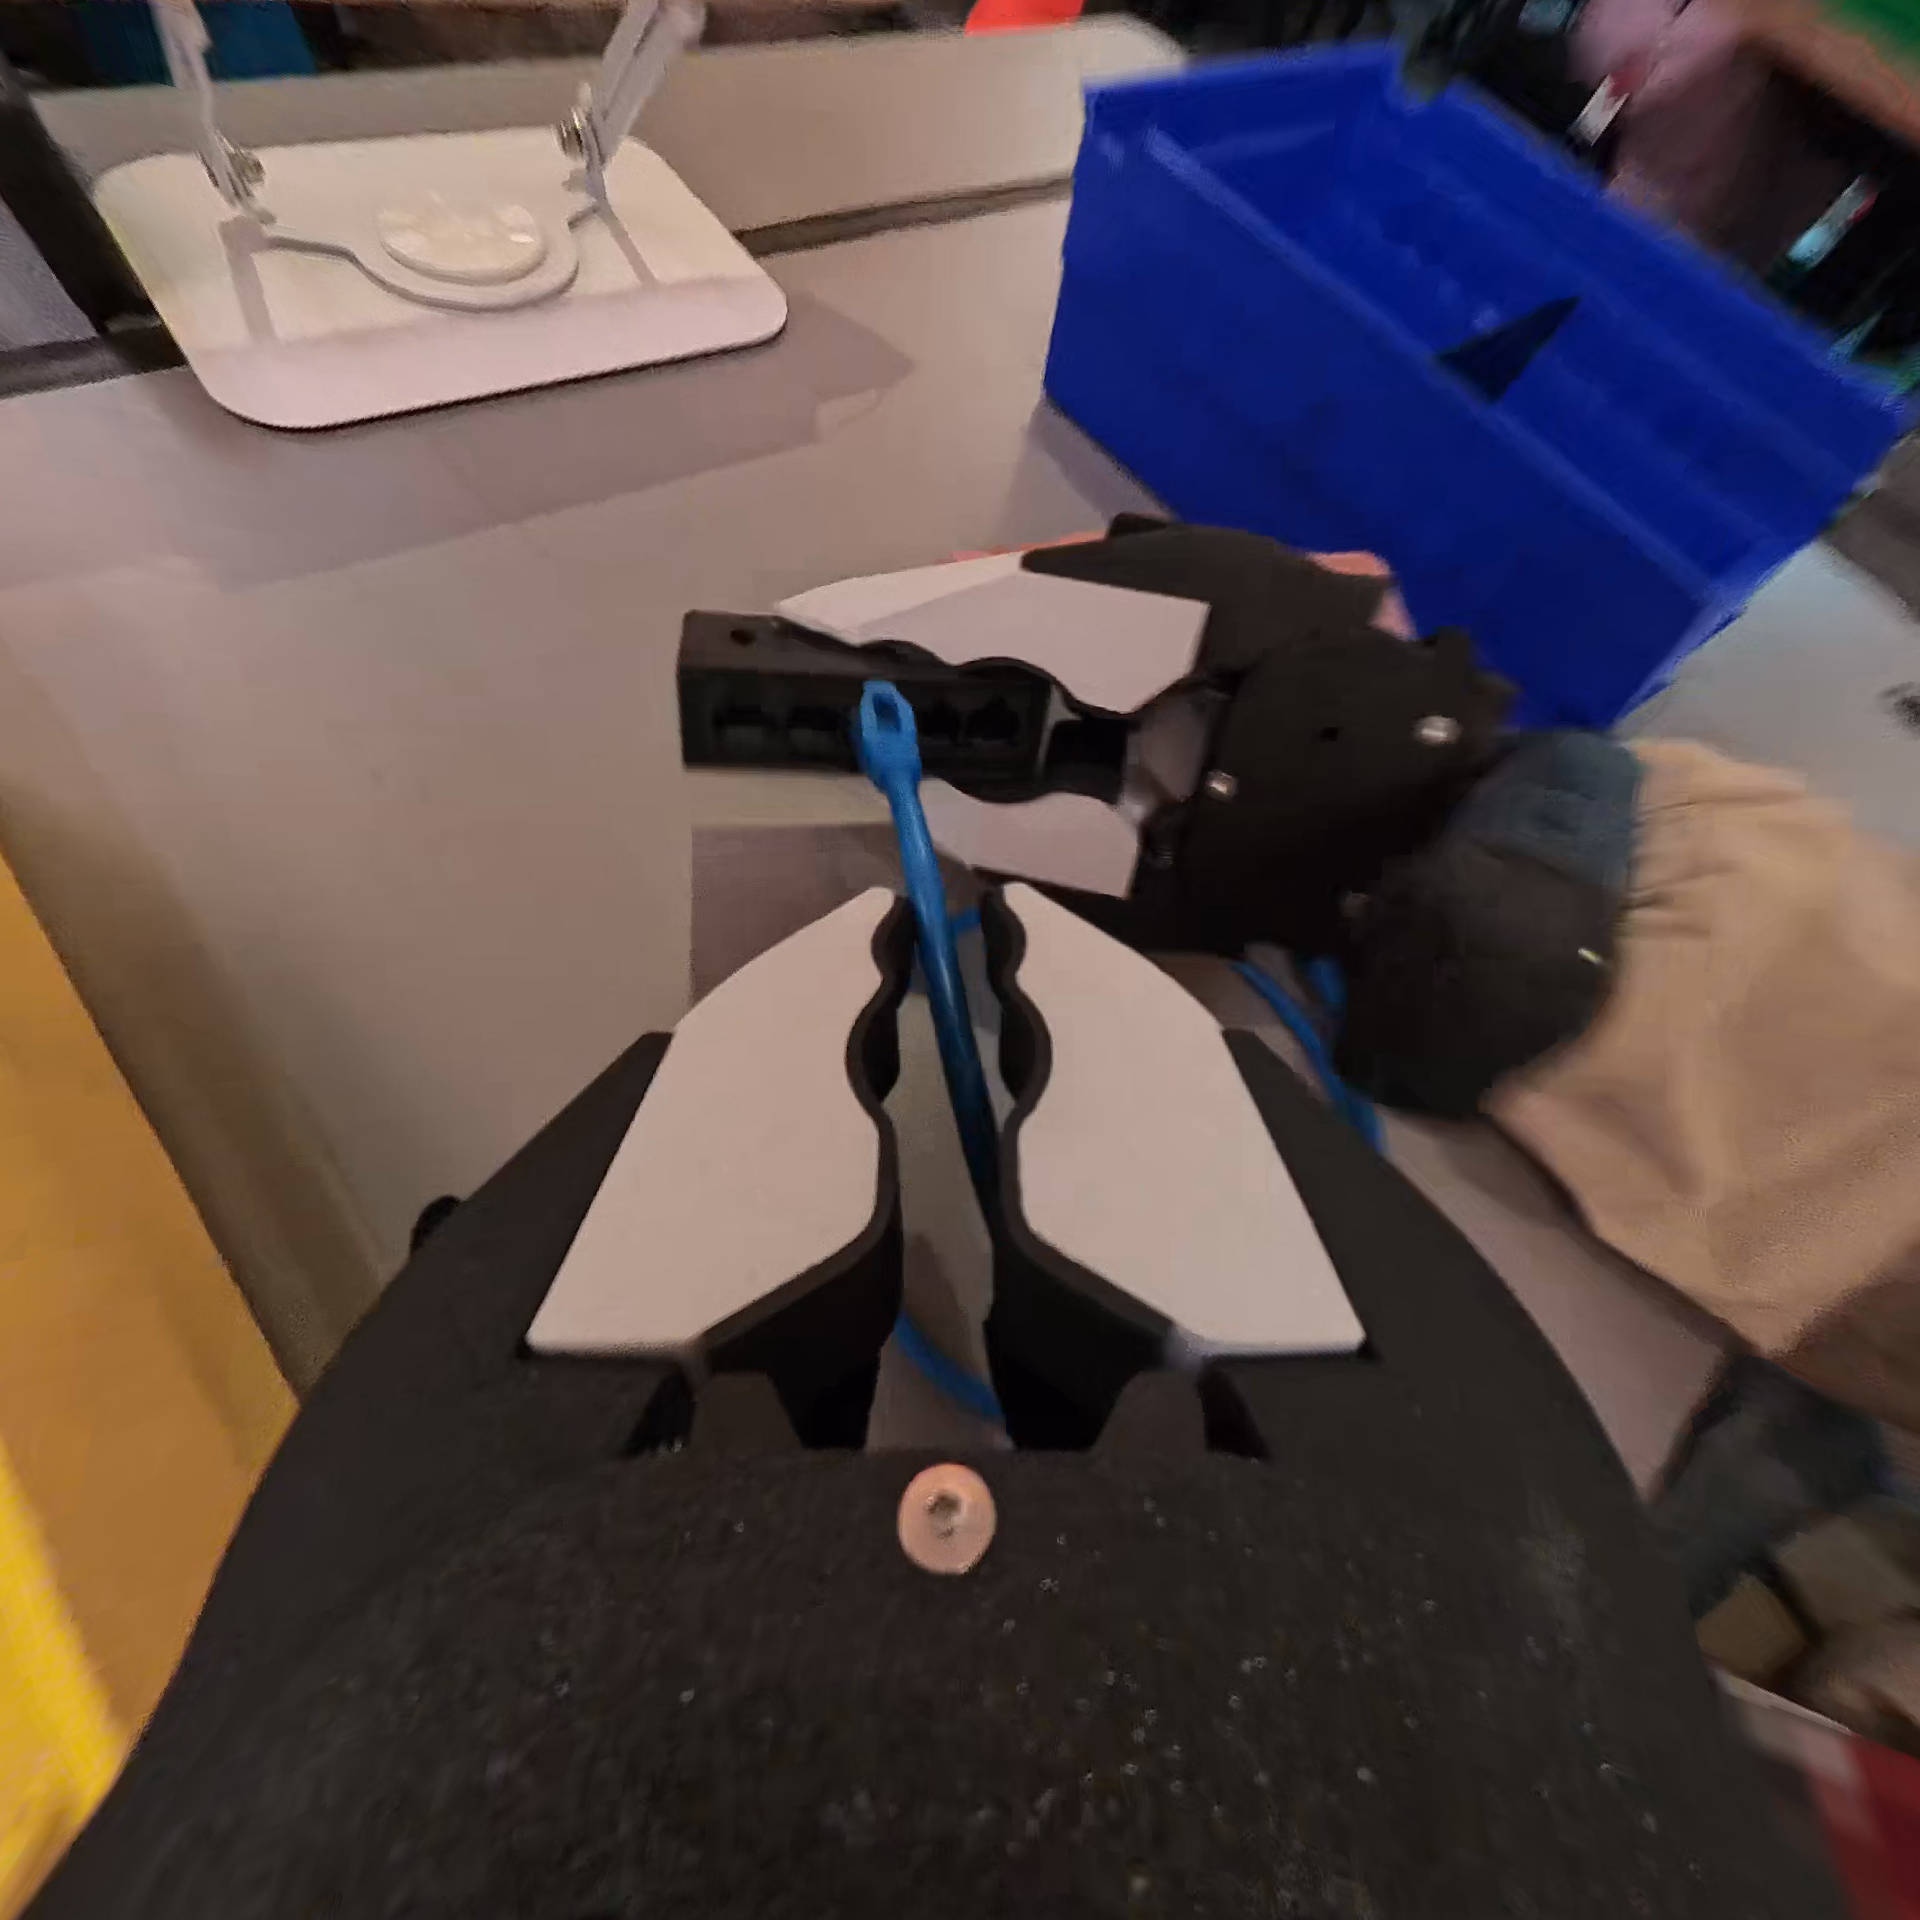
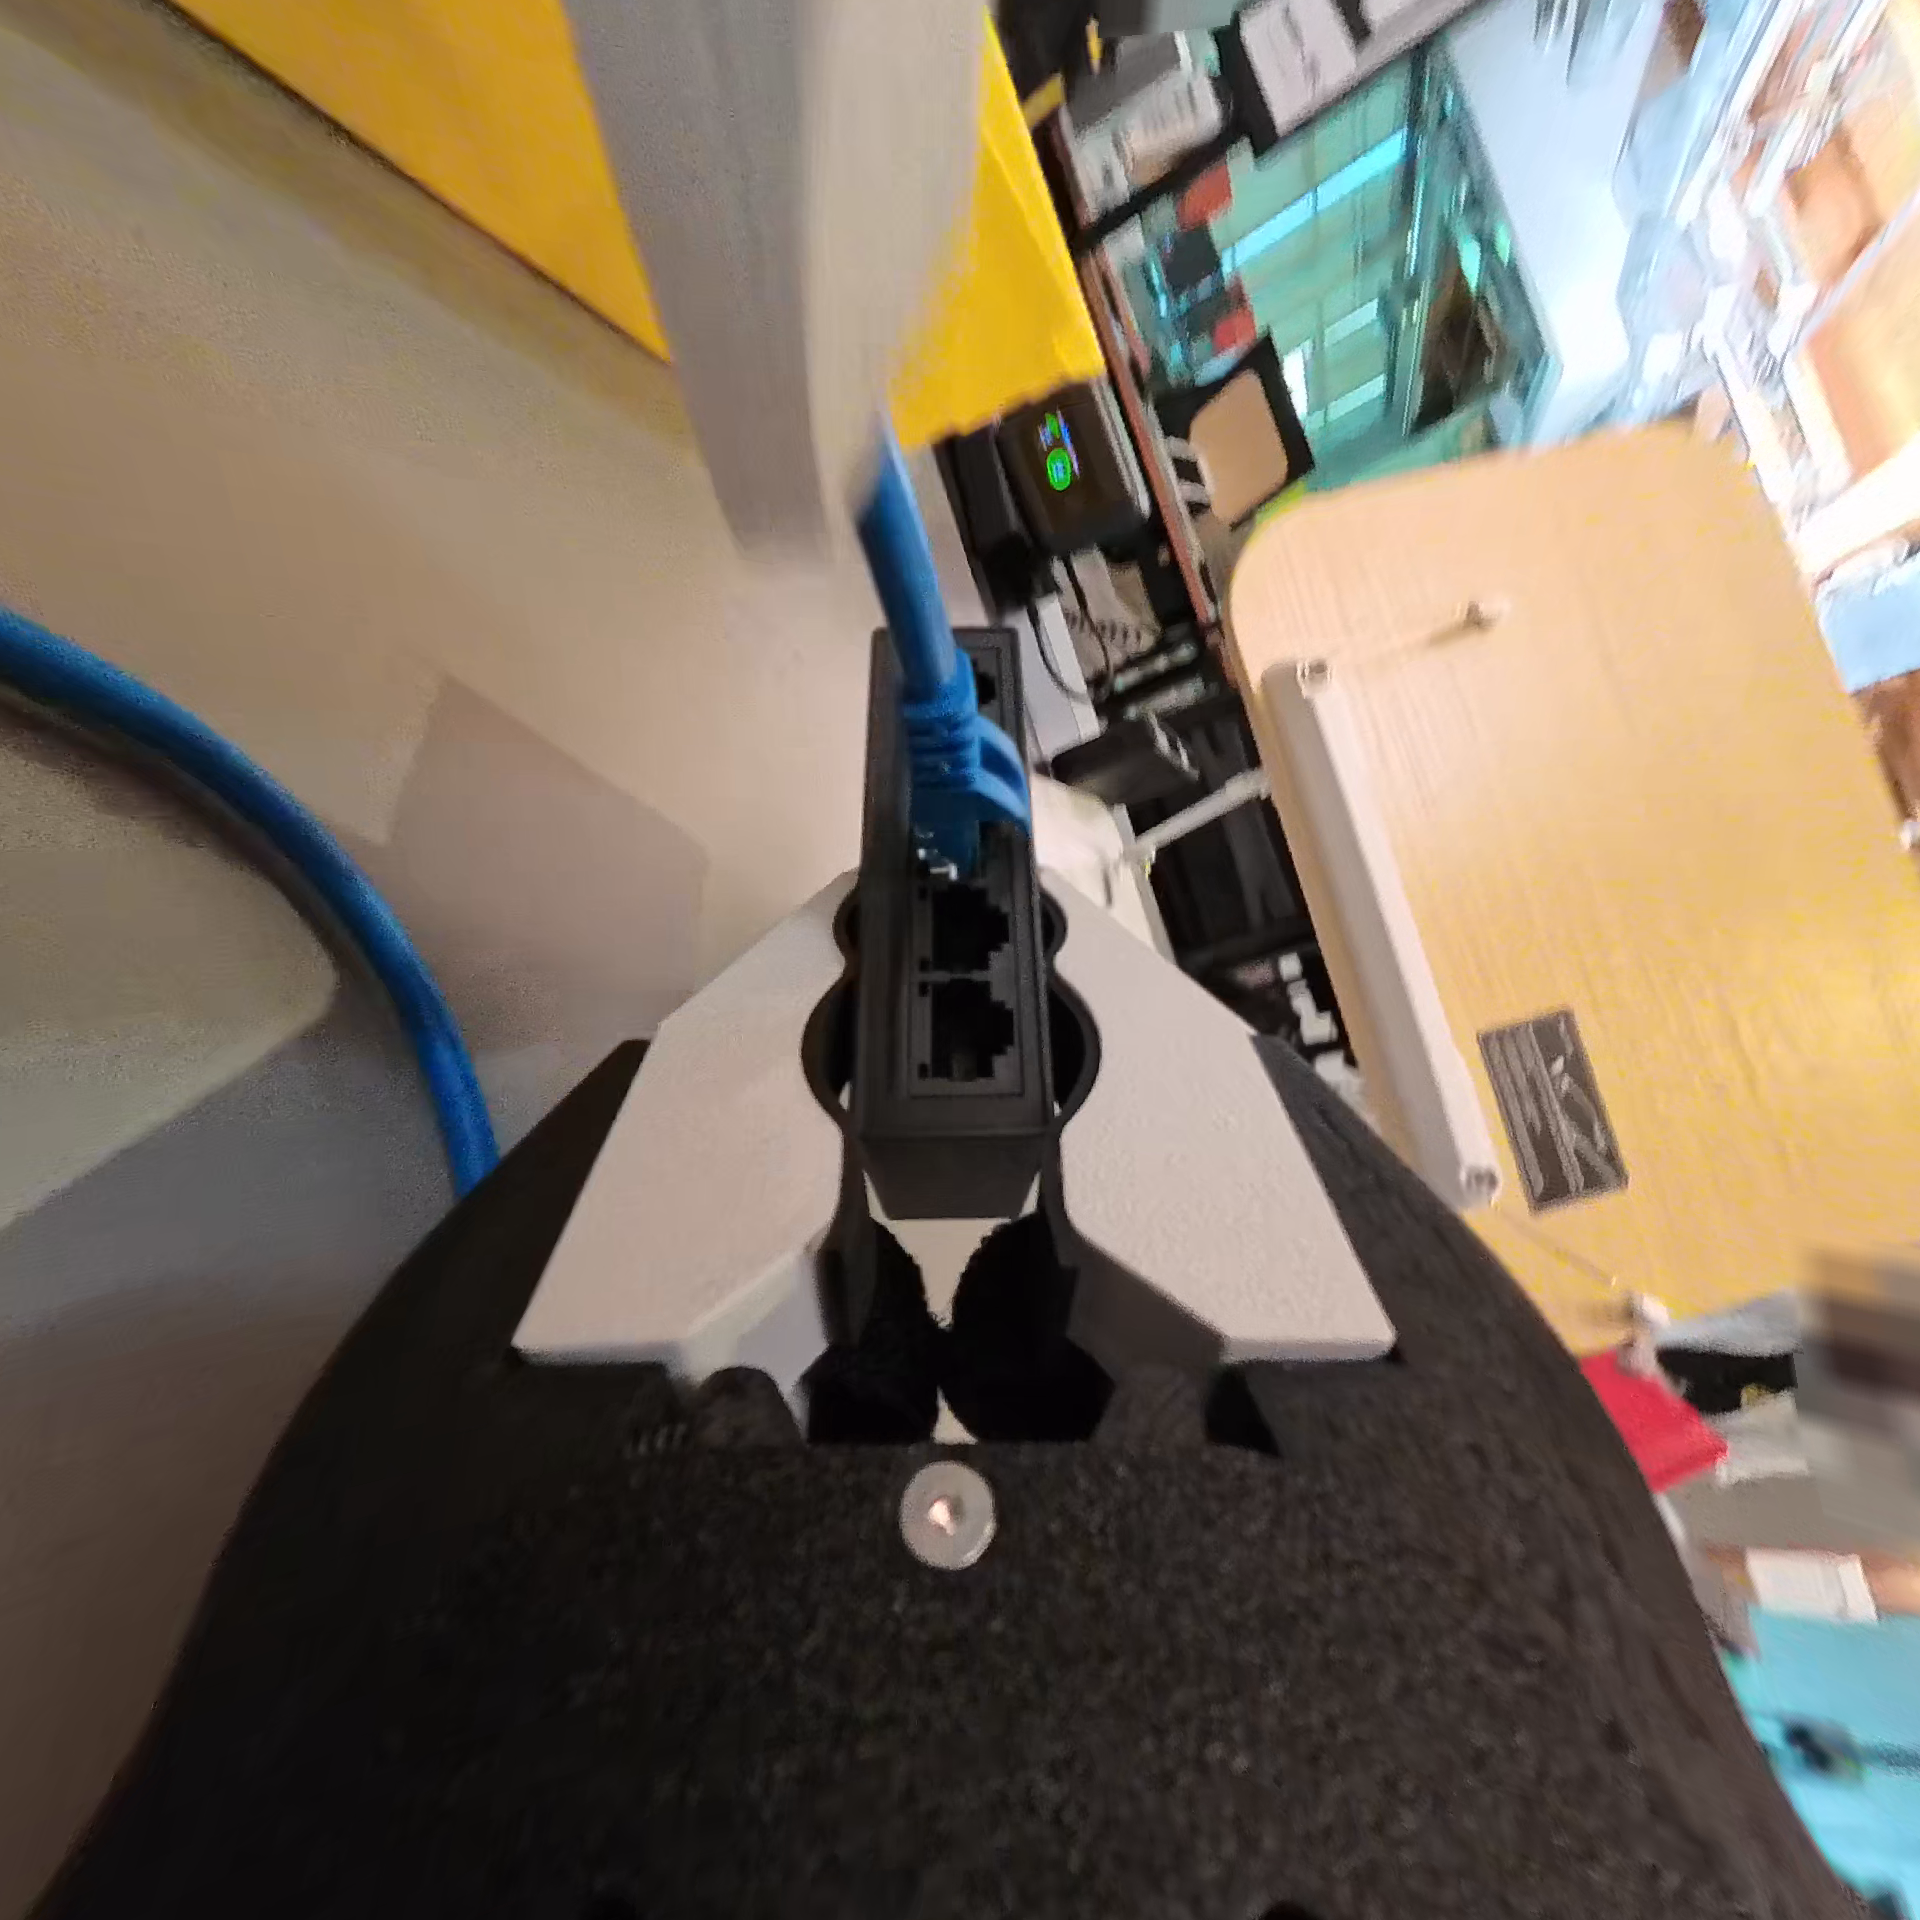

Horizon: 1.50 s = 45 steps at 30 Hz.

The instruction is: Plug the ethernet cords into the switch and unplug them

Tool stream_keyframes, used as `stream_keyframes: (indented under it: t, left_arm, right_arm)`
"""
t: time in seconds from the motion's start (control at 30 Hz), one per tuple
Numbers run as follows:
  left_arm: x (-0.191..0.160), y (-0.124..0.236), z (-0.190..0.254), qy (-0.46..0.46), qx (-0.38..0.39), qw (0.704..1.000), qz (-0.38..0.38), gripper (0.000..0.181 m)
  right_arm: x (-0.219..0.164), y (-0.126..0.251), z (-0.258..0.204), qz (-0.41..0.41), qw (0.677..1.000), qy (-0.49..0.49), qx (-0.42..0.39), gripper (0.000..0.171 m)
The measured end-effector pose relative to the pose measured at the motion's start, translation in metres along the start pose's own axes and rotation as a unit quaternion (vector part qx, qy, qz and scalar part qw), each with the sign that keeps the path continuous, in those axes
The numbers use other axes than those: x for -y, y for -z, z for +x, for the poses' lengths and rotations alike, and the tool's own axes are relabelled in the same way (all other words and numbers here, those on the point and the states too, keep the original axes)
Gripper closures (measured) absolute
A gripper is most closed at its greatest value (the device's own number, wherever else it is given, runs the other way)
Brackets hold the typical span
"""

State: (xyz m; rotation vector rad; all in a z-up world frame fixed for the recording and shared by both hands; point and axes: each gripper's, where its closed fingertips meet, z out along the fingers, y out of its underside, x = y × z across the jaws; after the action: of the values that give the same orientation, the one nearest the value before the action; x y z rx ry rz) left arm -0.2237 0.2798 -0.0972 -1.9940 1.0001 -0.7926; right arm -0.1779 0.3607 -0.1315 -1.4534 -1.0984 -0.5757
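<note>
Switch (image 1: 862,717) held off the table (image 1: 364,675) in the right gripper (image 1: 1023,758), blue ethernet cord (image 1: 935,935) plugged in, left gripper (image 1: 940,914) clamped on that cord. Right wrist view: white fingers (image 2: 727,1143) squeeze the switch (image 2: 951,1029), plug (image 2: 951,769) seated mid-row.

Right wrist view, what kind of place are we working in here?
Probably a workshop or storeroom: packed shelves line the background, a blue plastic bin sits on the grey table, and the right tongs grip a black network switch.
</note>
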Motion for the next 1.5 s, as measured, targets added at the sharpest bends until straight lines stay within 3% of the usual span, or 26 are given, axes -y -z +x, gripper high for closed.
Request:
stream_keyframes:
  t: [0.07, 0.13, 0.23, 0.37, 0.77, 0.97, 1.07, 1.1, 1.5]
  left_arm:
    - [0.004, 0.032, -0.002, 0.02, -0.001, 0.999, 0.031, 0.163]
    - [-0.006, 0.074, -0.021, 0.041, 0.044, 0.997, 0.055, 0.157]
    - [-0.051, 0.143, -0.075, 0.135, 0.149, 0.977, 0.072, 0.147]
    - [-0.105, 0.19, -0.124, 0.31, 0.18, 0.927, 0.105, 0.139]
    - [-0.104, 0.159, -0.139, 0.443, 0.114, 0.878, 0.138, 0.137]
    - [-0.105, 0.154, -0.145, 0.469, 0.095, 0.865, 0.152, 0.148]
    - [-0.101, 0.153, -0.145, 0.476, 0.081, 0.859, 0.173, 0.173]
    - [-0.1, 0.152, -0.145, 0.478, 0.08, 0.857, 0.178, 0.173]
    - [-0.07, 0.149, -0.128, 0.422, 0.058, 0.884, 0.194, 0.181]
  right_arm:
    - [-0.021, -0.004, 0.012, -0.043, 0.999, -0.024, -0.015, 0.143]
    - [-0.039, -0.007, 0.022, -0.073, 0.996, -0.048, -0.026, 0.143]
    - [-0.047, -0.009, 0.024, -0.077, 0.994, -0.077, -0.026, 0.143]
    - [-0.035, -0.011, 0.013, -0.063, 0.996, -0.059, -0.011, 0.143]
    - [-0.039, -0.01, 0.01, -0.057, 0.995, -0.079, 0.0, 0.143]
    - [-0.035, -0.011, 0.002, -0.051, 0.996, -0.073, 0.017, 0.143]
    - [-0.034, -0.012, -0.001, -0.051, 0.996, -0.07, 0.024, 0.143]
    - [-0.034, -0.013, -0.001, -0.051, 0.996, -0.071, 0.026, 0.143]
    - [-0.036, -0.013, -0.002, -0.051, 0.995, -0.076, 0.031, 0.143]
